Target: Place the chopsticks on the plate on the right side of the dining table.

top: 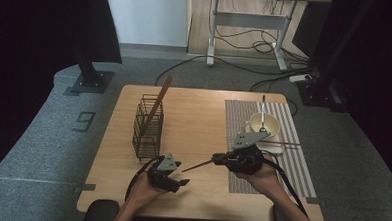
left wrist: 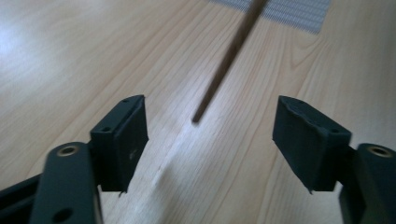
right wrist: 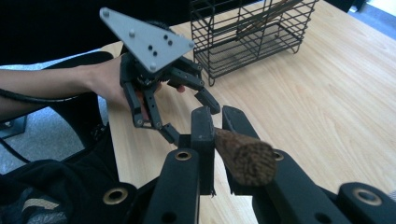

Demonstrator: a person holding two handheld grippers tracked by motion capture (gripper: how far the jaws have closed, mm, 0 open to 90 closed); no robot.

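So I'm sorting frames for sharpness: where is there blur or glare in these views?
Left gripper view: the chopstick is motion-blurred, with glare on the table at upper left. Right gripper view: the chopstick's near end is soft, the wire basket sharp. High view: dim, dark surroundings.
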